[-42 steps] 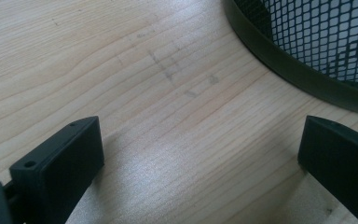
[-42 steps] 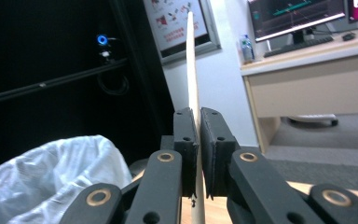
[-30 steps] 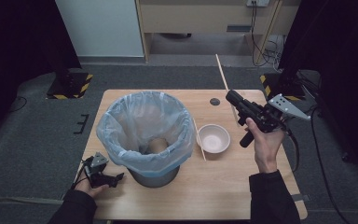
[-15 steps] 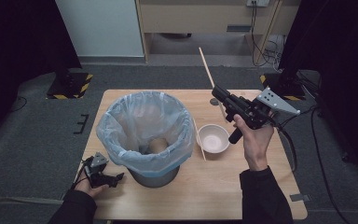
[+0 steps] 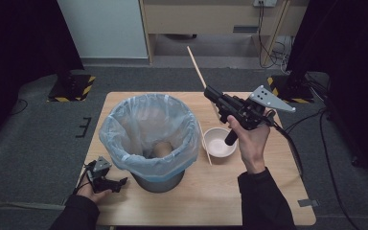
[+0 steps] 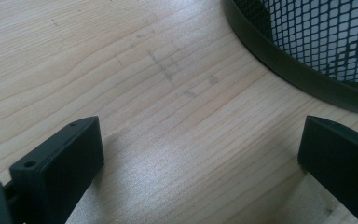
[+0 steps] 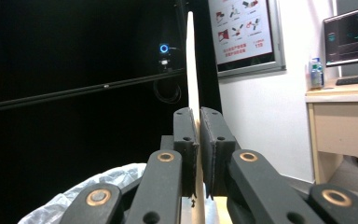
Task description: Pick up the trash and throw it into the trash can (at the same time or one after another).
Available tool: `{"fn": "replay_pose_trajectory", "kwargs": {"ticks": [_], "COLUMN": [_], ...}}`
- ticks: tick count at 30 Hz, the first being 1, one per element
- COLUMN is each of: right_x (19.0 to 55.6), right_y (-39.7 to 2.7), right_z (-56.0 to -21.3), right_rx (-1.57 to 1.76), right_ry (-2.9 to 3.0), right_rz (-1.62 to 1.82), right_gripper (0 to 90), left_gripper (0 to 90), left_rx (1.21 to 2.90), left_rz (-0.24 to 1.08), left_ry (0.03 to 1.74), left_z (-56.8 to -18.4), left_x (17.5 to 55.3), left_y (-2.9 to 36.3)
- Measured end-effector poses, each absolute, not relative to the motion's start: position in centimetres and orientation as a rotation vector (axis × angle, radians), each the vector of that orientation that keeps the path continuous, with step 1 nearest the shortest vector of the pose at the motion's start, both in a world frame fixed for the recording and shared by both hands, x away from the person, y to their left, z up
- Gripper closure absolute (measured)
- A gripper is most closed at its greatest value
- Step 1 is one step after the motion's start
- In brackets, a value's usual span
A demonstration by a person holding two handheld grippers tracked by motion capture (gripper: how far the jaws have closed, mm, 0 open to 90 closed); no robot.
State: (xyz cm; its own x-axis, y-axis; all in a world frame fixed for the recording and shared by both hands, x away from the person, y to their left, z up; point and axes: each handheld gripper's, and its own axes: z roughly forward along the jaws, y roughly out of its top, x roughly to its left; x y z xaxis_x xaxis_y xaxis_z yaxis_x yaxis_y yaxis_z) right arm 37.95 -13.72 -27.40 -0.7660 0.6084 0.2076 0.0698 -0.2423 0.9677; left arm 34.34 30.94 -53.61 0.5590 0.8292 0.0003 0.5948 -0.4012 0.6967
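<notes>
Right claw (image 5: 210, 92) was clamped on 1 thin wooden chopstick (image 5: 197, 68), held up in the air over the far right part of the tabletop (image 5: 268, 191); the stick pointed up and away, its tip past the far edge. In the right gripper view the 2 black pads pinched the pale flat stick (image 7: 191, 60) between them, stick running straight up.

Step in hand, as I judged it: carrying the chopstick toward the bin (image 5: 149, 134) to drop it in. Next move would call for swinging the stick over the bin mouth, tipping it down and opening the jaws.

Left claw (image 5: 117, 184) sat low at the near left corner beside the bin's base, jaws apart and empty; in the left gripper view, bare wood grain lay between them (image 6: 205, 154).

Bin: round dark wire mesh (image 6: 326, 42) with a solid rim band, lined with a crinkly translucent bluish bag; something tan lay inside, unclear what. A 2nd chopstick (image 5: 205, 146) lay flat between bin and bowl. Bowl (image 5: 219, 143): small, round, white, smooth, looked empty, just right of the bin.
</notes>
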Motion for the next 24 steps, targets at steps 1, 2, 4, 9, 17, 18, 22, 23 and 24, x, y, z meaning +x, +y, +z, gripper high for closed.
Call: {"fn": "replay_pose_trajectory", "kwargs": {"ticks": [1,2,4,9,17,18,22,23,24], "right_x": [38.0,38.0,38.0,38.0,38.1,38.1,38.1,38.1,38.1], "right_y": [-13.5,-13.2,-12.7,-11.4,-9.5,-9.2,-8.2,-7.9,-7.7], "right_z": [-27.3,-27.2,-27.1,-26.8,-26.9,-26.9,-26.9,-26.9,-27.0], "right_rx": [0.808,0.803,0.792,0.777,0.766,0.761,0.751,0.749,0.746], "right_ry": [1.662,1.668,1.679,1.709,1.746,1.753,1.774,1.781,1.786], "right_rz": [2.067,2.062,2.065,2.067,2.081,2.077,2.086,2.08,2.076], "right_gripper": [85.8,85.7,85.7,85.8,85.8,85.8,85.8,85.8,85.8], "left_gripper": [0.0,0.0,0.0,0.0,0.0,0.0,0.0,0.0,0.0], "left_rx": [2.138,2.138,2.138,2.138,2.14,2.14,2.14,2.14,2.14], "left_rz": [0.462,0.462,0.462,0.461,0.461,0.461,0.461,0.461,0.461], "left_ry": [1.137,1.137,1.137,1.137,1.135,1.135,1.134,1.134,1.134], "left_z": [-53.6,-53.6,-53.6,-53.6,-53.6,-53.6,-53.6,-53.6,-53.6], "left_x": [34.3,34.3,34.3,34.3,34.4,34.4,34.4,34.4,34.4], "left_y": [30.9,30.9,30.9,30.9,30.9,30.9,30.9,30.9,30.9]}}
